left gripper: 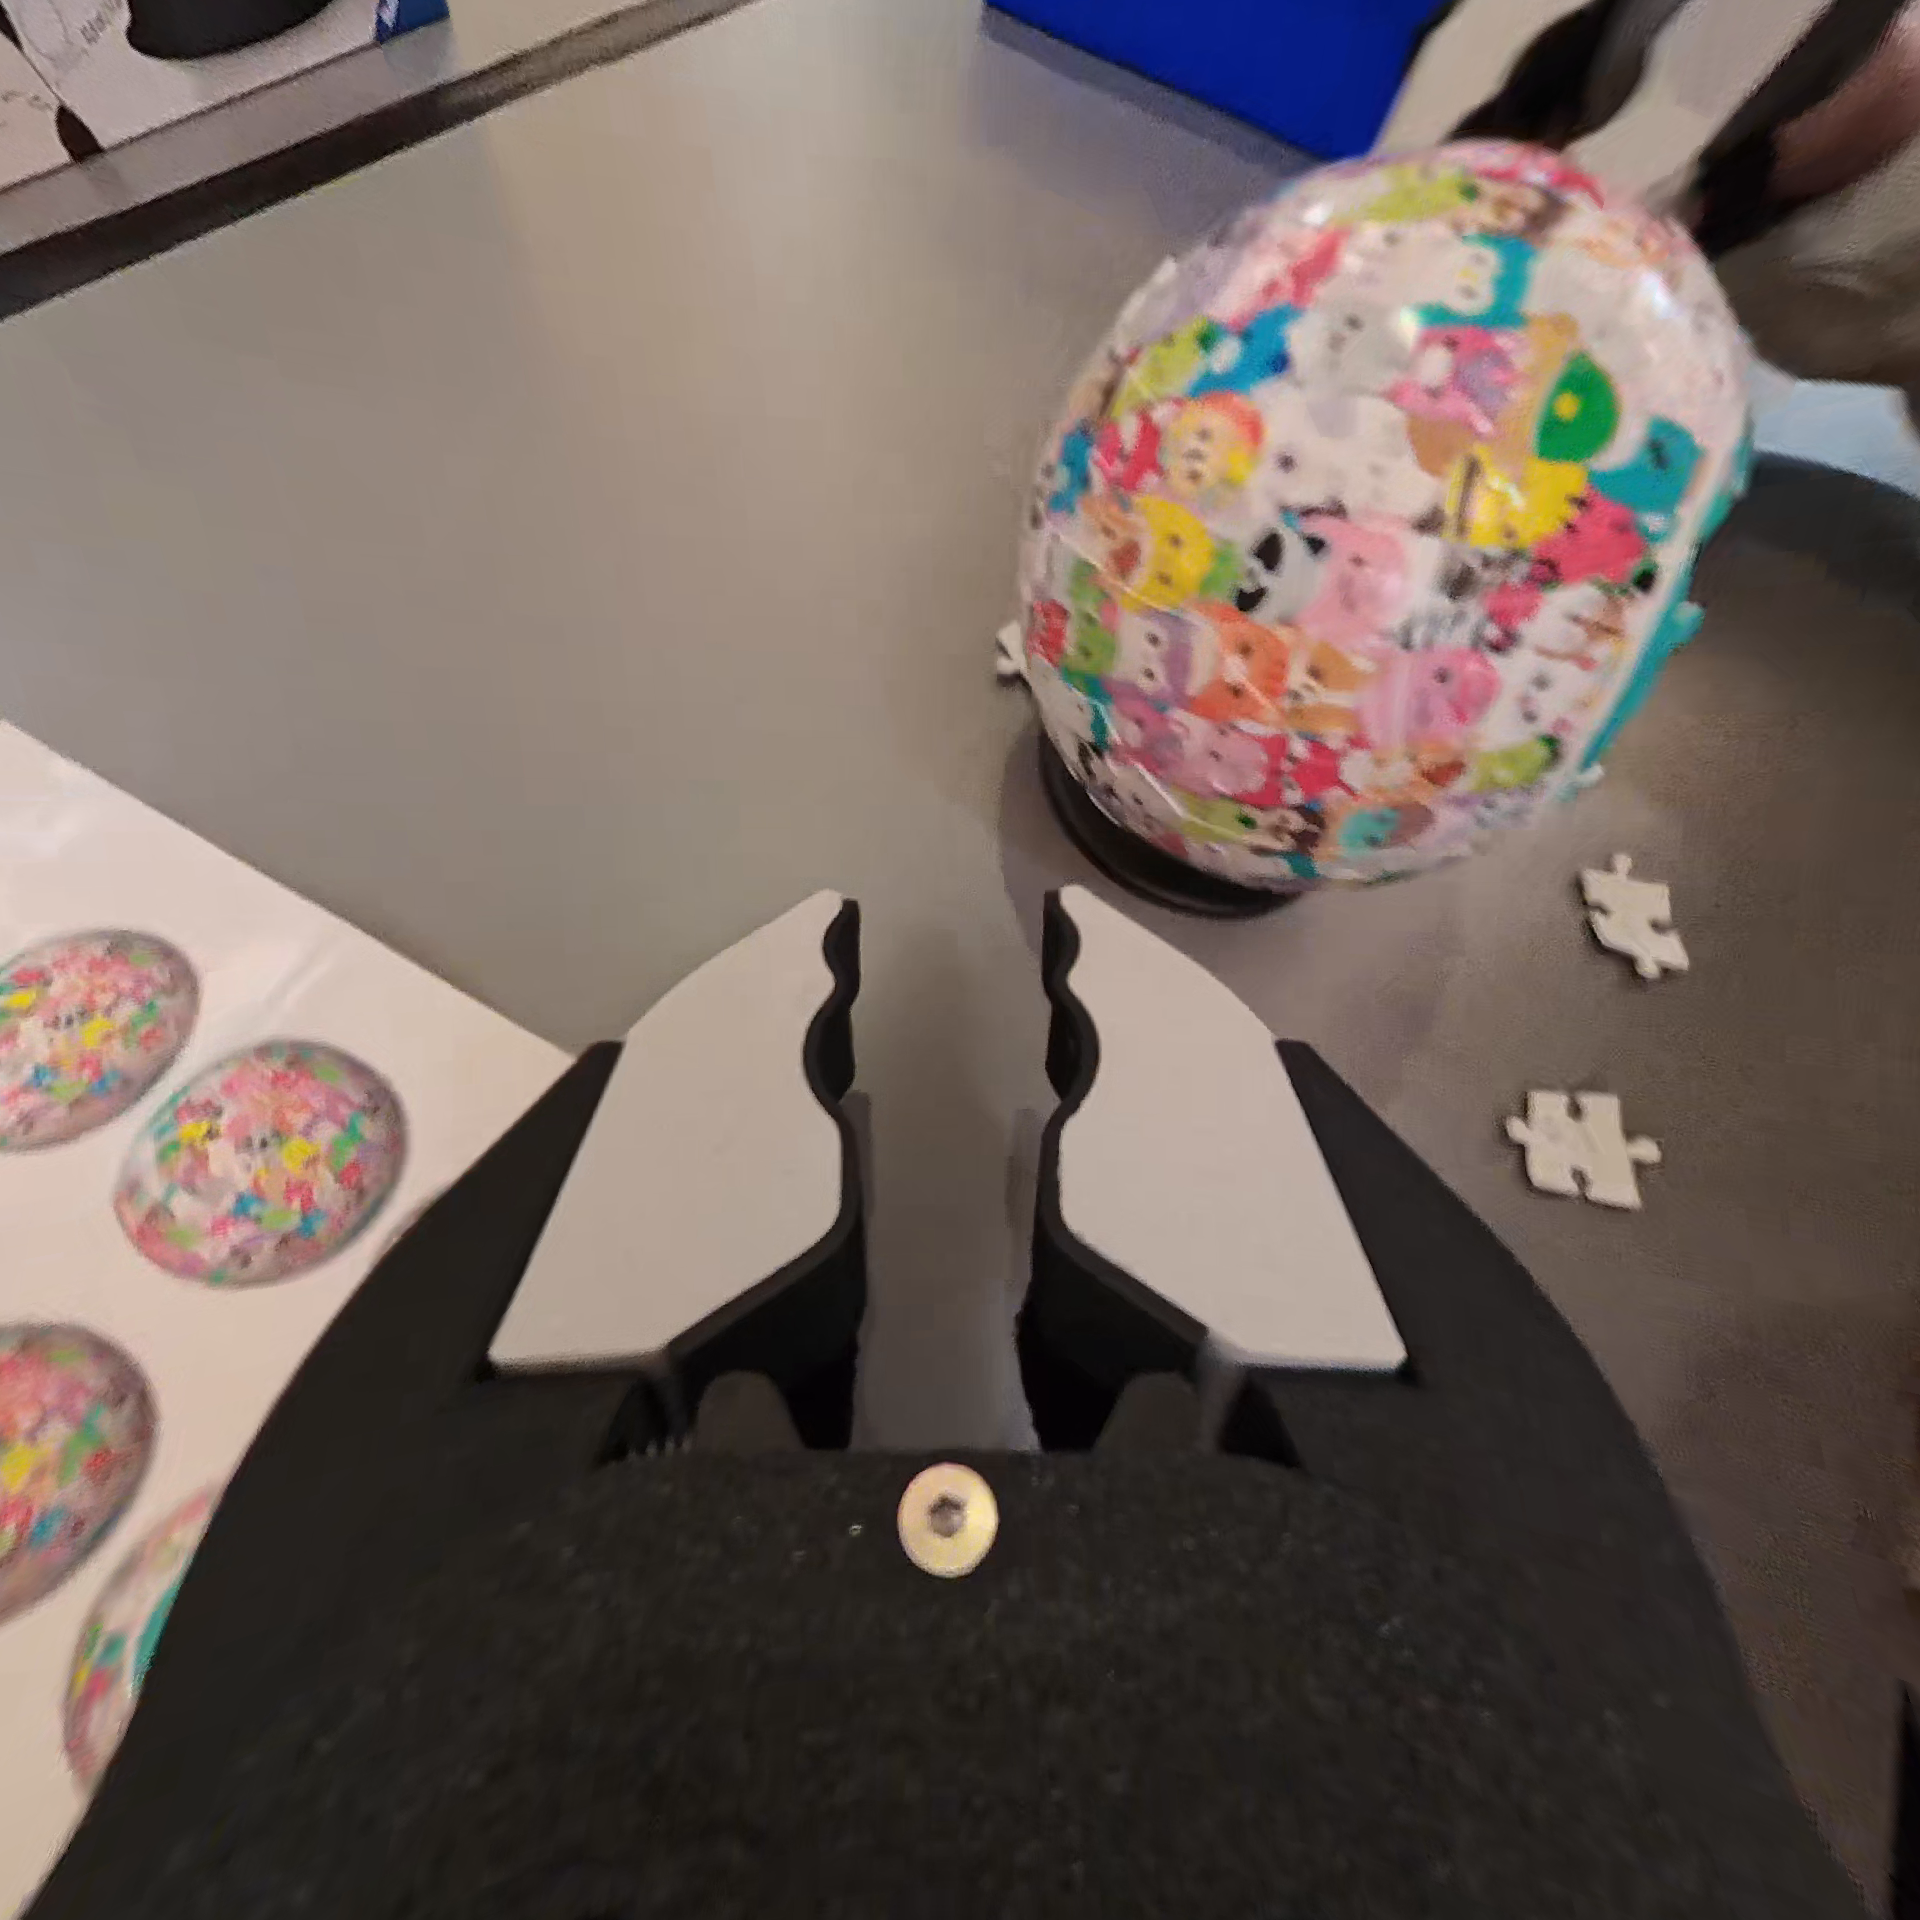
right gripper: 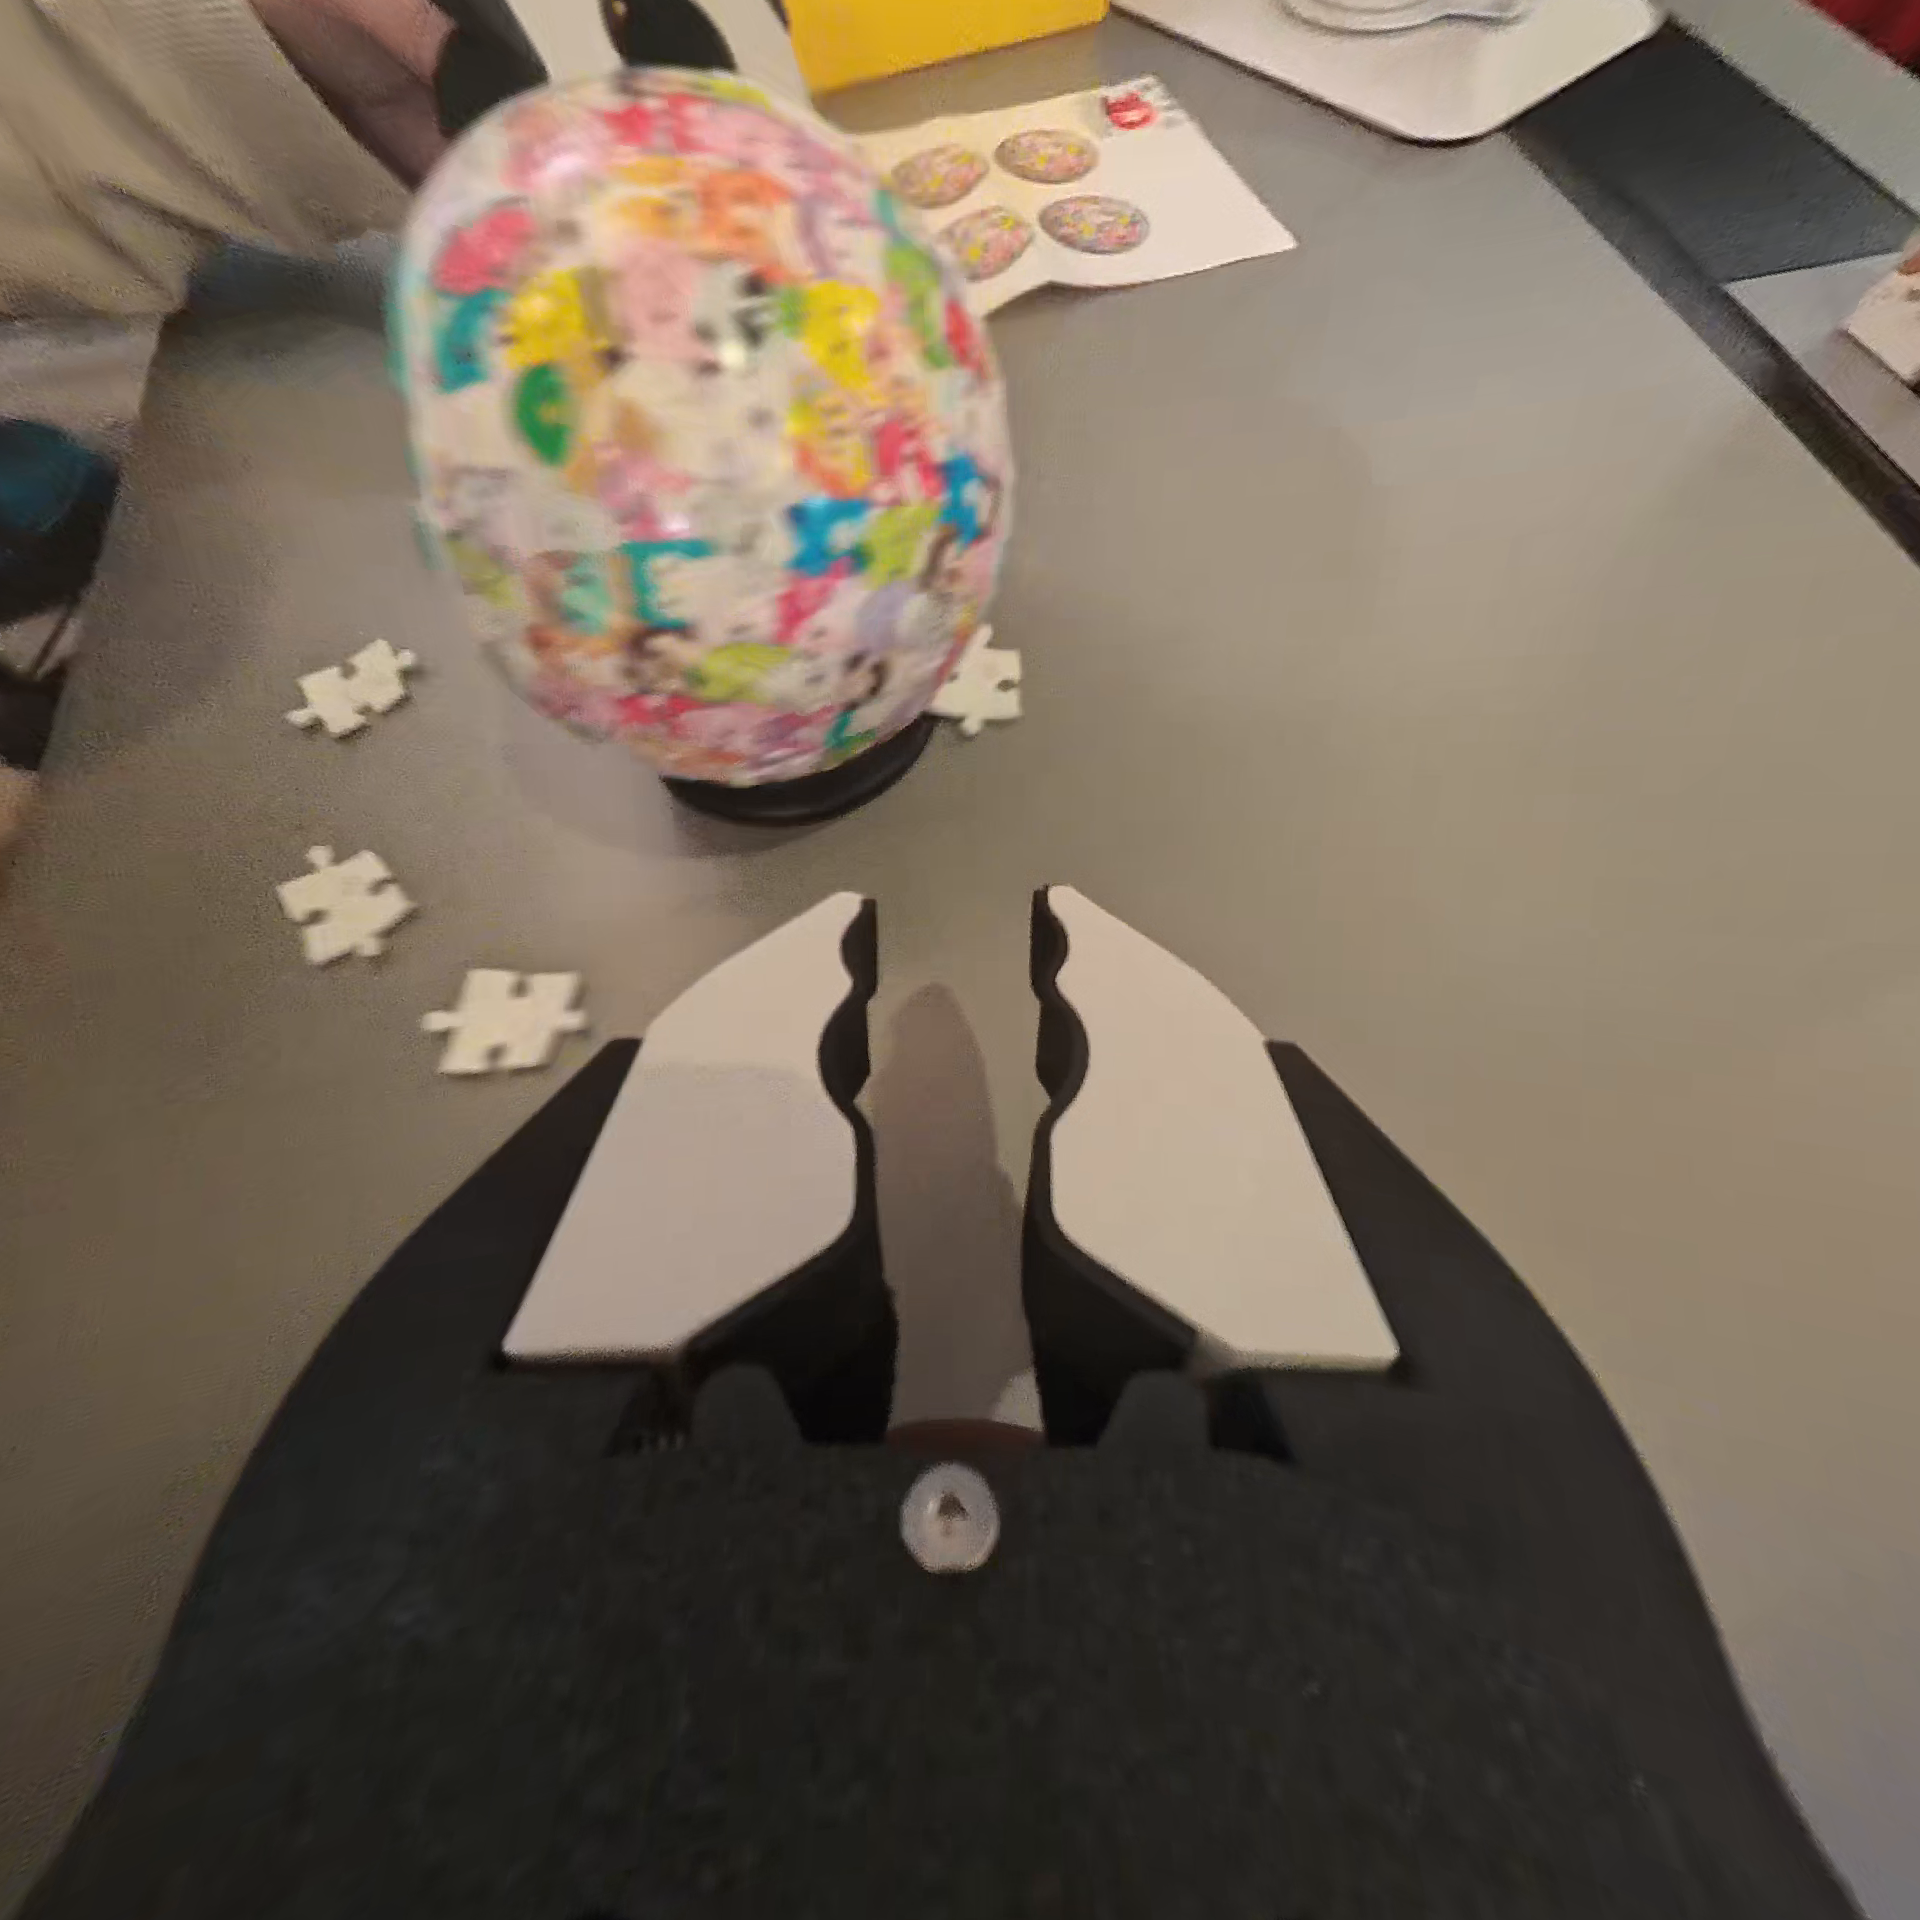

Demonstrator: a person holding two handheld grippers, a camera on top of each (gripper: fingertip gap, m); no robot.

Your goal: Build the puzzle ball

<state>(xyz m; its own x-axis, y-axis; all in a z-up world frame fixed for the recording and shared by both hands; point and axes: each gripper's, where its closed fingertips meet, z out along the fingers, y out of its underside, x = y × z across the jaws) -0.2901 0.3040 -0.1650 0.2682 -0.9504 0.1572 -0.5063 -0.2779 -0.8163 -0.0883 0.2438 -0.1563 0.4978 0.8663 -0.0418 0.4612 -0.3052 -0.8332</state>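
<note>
The colourful puzzle ball (left gripper: 1371, 540) stands on a black ring stand (left gripper: 1153, 862) on the grey table, up and right of my left gripper (left gripper: 951, 925), which is open and empty. Two white loose pieces (left gripper: 1631, 925) (left gripper: 1579, 1143) lie face down to the ball's right, and one (left gripper: 1010, 649) peeks out at its left. In the right wrist view the ball (right gripper: 707, 436) stands ahead and left of my right gripper (right gripper: 954, 920), open and empty. Three loose pieces (right gripper: 353, 686) (right gripper: 341, 904) (right gripper: 507, 1018) lie to its left; another (right gripper: 982, 681) lies behind the stand (right gripper: 800, 790).
A white instruction sheet (left gripper: 208, 1091) with printed ball pictures lies left of my left gripper; it also shows in the right wrist view (right gripper: 1091, 197). A person's sleeve (right gripper: 156, 135) is beyond the ball. A yellow box (right gripper: 935, 31) and a white tray (right gripper: 1455, 62) stand far back. Left tips to right tips: about 20 cm.
</note>
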